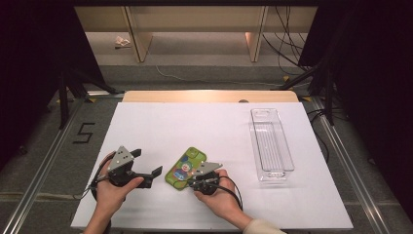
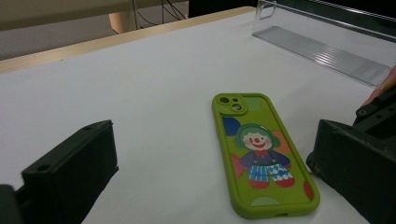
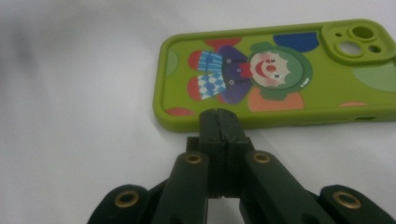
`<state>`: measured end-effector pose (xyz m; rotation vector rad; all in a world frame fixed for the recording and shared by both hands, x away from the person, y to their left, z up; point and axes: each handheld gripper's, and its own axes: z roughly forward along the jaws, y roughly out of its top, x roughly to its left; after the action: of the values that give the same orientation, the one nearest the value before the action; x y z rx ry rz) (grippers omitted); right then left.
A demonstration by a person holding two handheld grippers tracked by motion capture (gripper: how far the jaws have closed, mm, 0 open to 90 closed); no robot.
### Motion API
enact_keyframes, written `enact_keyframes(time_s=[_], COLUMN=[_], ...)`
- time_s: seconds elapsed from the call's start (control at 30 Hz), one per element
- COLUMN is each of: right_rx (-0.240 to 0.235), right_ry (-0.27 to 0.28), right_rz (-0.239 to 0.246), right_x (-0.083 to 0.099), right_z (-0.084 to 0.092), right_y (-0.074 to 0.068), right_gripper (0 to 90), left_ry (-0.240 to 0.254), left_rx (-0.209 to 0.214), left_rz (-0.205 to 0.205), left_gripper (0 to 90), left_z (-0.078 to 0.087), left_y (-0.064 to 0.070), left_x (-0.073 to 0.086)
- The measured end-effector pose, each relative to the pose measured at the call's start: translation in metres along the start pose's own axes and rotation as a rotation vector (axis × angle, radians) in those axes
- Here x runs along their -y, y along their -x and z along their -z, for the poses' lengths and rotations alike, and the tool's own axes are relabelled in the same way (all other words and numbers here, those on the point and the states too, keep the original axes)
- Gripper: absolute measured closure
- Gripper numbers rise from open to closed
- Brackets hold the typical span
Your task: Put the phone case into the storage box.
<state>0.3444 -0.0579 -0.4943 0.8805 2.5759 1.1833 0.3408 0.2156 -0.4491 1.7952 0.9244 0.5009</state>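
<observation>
The green phone case (image 1: pixel 186 168) is lying flat on the white tabletop (image 1: pixel 160 126), near-centre, not yet lifted, and the clear bin (image 1: pixel 271 144) to its right is sitting empty. The right tongs (image 3: pixel 218 116) are pressing together, pinching nothing, tips nudging the case's long edge, while the left tongs (image 1: pixel 146 163) are spreading wide just left of it. The right gripper view is revealing that edge contact, which the high view is blurring.
</observation>
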Motion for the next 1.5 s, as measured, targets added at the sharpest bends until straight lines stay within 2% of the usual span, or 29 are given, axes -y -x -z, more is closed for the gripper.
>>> enact_keyframes(time_s=[0.1,0.17,0.23,0.33,0.37,0.4,0.43,0.5,0.6,0.8,0.9,1.07,1.23,1.37,1.5], right_rx=[0.009,0.013,0.043,0.065,0.065,0.064,0.072,0.083,0.094,0.120,0.153,0.207,0.256,0.285,0.296], right_ry=[0.026,0.068,0.114,0.232,0.232,0.292,0.316,0.355,0.381,0.391,0.406,0.428,0.456,0.464,0.476], right_rz=[0.005,0.006,0.014,0.030,0.030,0.029,0.032,0.039,0.037,0.042,0.035,0.023,0.012,0.000,-0.010], right_x=[-0.002,-0.003,-0.003,-0.003,-0.003,-0.003,-0.003,-0.003,-0.002,0.004,0.010,0.018,0.027,0.035,0.042], right_z=[0.011,0.021,0.034,0.055,0.055,0.071,0.077,0.088,0.098,0.114,0.124,0.143,0.164,0.175,0.183], right_y=[0.004,0.010,0.017,0.031,0.031,0.040,0.044,0.051,0.058,0.069,0.075,0.083,0.090,0.094,0.097], right_gripper=[84.8,78.1,65.1,45.8,45.8,37.2,34.4,32.2,28.5,19.6,17.8,16.0,15.8,15.6,15.4], left_ry=[-0.002,-0.004,-0.003,-0.004,-0.004,-0.003,-0.004,-0.006,-0.013,-0.034,-0.066,-0.128,-0.190,-0.218,-0.220], left_rx=[0.003,0.004,0.005,0.005,0.005,0.005,0.005,0.005,0.007,-0.006,-0.019,-0.027,-0.051,-0.047,-0.034], left_rz=[-0.003,-0.004,-0.003,-0.003,-0.003,-0.002,-0.003,-0.004,-0.008,0.001,0.004,0.009,0.021,0.019,0.011], left_gripper=[0.0,0.0,0.0,0.0,0.0,0.0,0.0,0.0,0.0,0.0,0.0,0.0,0.1,0.2,0.1], left_z=[0.000,0.000,0.000,0.000,0.000,0.000,-0.001,-0.001,-0.002,-0.003,-0.006,-0.015,-0.026,-0.034,-0.041], left_y=[0.001,0.001,0.001,0.002,0.002,0.002,0.002,0.003,0.005,0.008,0.012,0.023,0.034,0.042,0.047], left_x=[0.000,-0.001,-0.001,-0.001,-0.001,-0.001,-0.001,-0.001,-0.001,-0.003,-0.005,-0.009,-0.013,-0.016,-0.019])
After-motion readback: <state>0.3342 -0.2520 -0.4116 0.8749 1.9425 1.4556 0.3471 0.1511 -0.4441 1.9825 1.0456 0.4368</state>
